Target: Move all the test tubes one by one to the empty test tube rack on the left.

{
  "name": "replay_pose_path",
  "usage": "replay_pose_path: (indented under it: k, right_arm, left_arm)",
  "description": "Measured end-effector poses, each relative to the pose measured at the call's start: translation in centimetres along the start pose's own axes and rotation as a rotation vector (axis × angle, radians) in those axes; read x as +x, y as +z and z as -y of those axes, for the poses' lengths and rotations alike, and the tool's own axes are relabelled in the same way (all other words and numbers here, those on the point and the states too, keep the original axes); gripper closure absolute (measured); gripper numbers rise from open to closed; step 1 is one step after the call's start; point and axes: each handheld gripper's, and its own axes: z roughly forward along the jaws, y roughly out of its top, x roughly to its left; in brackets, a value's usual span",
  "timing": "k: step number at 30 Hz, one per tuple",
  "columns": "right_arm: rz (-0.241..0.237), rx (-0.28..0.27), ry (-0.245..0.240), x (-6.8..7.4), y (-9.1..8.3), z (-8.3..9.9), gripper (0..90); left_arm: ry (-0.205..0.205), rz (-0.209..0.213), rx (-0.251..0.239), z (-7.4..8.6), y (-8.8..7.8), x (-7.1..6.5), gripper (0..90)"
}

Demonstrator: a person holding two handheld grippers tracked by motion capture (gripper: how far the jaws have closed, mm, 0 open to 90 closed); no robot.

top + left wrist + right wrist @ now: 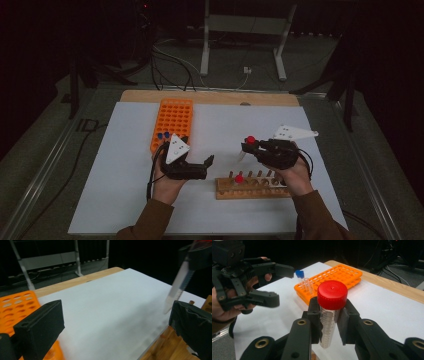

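My right gripper (248, 146) is shut on a clear red-capped tube (329, 322), held upright above the white mat (130, 195); its cap (250, 139) shows red in the high view. The same tube (178, 286) hangs tilted at the right of the left gripper view. My left gripper (207, 162) stands open and empty left of the wooden rack (250, 192), its jaws wide apart. That gripper (275, 283) also appears in the right gripper view. Another red-capped tube (239, 178) stands in the wooden rack. The orange rack (172, 122) holds two blue-capped tubes (163, 135).
The white mat covers a wooden table whose far edge (210, 96) is bare. Metal stand legs (242, 47) and cables (172, 67) lie on the floor beyond. The orange rack (17, 307) sits close to my left jaw.
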Motion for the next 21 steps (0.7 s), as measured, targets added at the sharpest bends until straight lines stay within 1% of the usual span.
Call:
replay_pose_path:
  k: [3,9,12,16,17,19,21]
  right_arm:
    - [-0.002,0.003,0.0,0.1,0.5,-0.2,74.4]
    - [-0.006,0.013,0.002,0.5,1.4,-0.4,74.4]
    - [-0.007,0.022,-0.002,0.8,1.8,-0.5,74.3]
    - [-0.016,0.027,-0.003,1.2,2.4,-0.7,74.3]
    - [-0.017,0.029,-0.006,1.3,2.6,-0.7,74.3]
    - [-0.022,0.035,-0.01,1.5,2.9,-0.7,74.3]
    - [-0.029,0.039,-0.01,1.7,3.2,-0.6,74.3]
  left_arm:
    - [0.011,0.019,0.014,-0.2,0.5,-0.6,3.2]
    - [0.016,0.071,0.019,-0.6,1.5,-1.6,6.8]
    - [0.03,0.1,0.024,-0.9,1.8,-2.1,7.7]
    - [0.049,0.139,0.034,-0.9,2.5,-2.9,11.2]
    - [0.054,0.144,0.038,-0.9,2.7,-3.1,11.5]
    - [0.068,0.137,0.033,-1.0,2.9,-3.5,13.6]
    - [0.076,0.123,0.026,-1.0,3.0,-3.7,19.9]
